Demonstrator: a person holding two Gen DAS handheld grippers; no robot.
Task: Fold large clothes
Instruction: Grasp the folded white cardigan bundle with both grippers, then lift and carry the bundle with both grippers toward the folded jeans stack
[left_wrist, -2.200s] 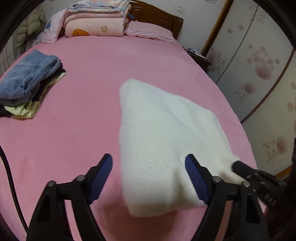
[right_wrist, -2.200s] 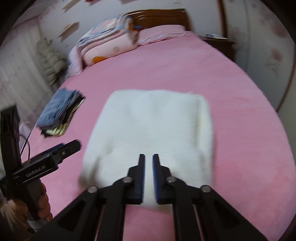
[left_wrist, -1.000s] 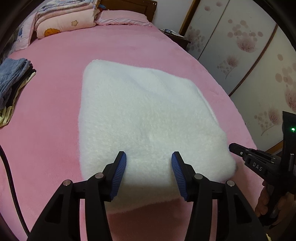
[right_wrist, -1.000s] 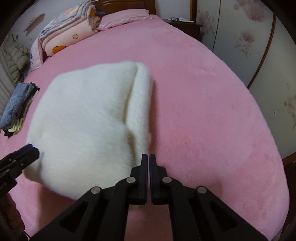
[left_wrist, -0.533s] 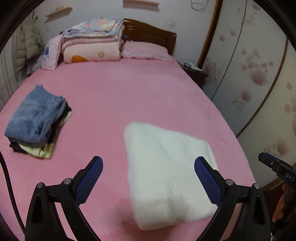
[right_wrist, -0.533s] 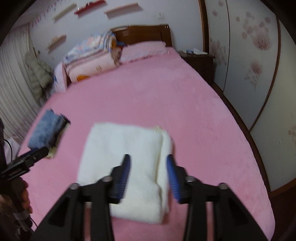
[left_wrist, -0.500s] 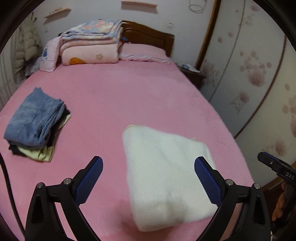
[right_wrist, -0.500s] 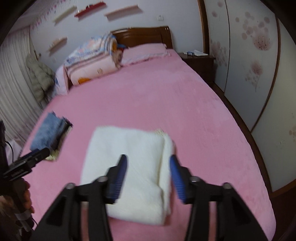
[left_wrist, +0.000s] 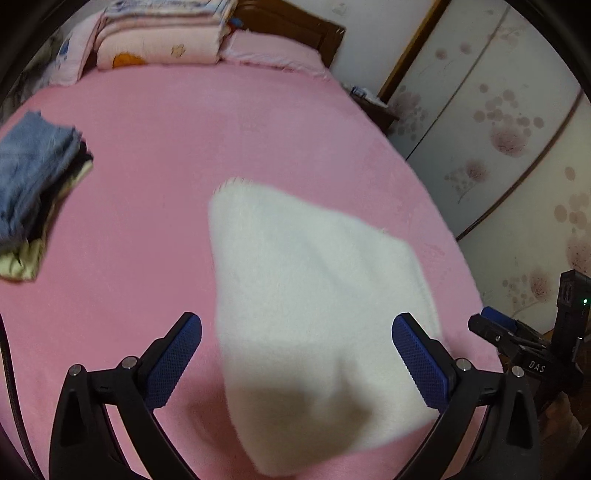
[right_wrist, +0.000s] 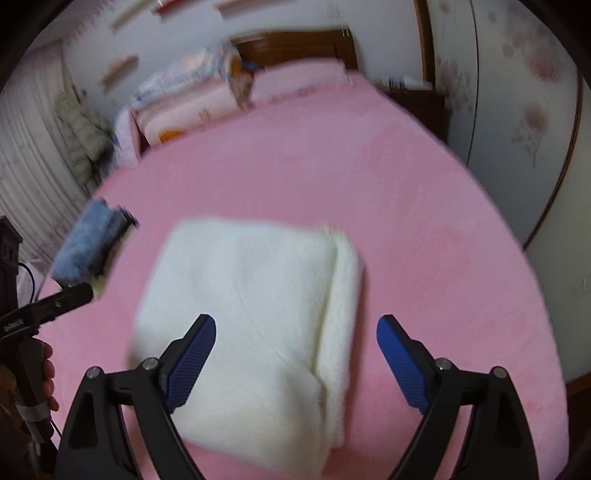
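Left wrist view: the left gripper (left_wrist: 297, 338) stands spread wide, its 2 blue-padded fingers (left_wrist: 173, 362) apart over the folded white fleecy garment (left_wrist: 317, 314), with nothing pinched; its jaws have just been opening. The garment lies flat on the pink plush bed cover (left_wrist: 184, 155), toward the near right side of the bed. A stack of folded clothes topped with blue denim (left_wrist: 33, 177) sits well apart at the left edge. Folded pink quilts (left_wrist: 162, 37) lie at the wooden headboard (left_wrist: 295, 26). The right gripper (left_wrist: 495, 328) pokes in at the right edge.

Right wrist view: the right gripper (right_wrist: 295, 350) is likewise spread wide, having just been opening, and grips nothing; the white garment (right_wrist: 251, 317) lies below it, its layered fold edge on the right. The left gripper (right_wrist: 70, 295) shows at the left, held by a hand (right_wrist: 46, 376).
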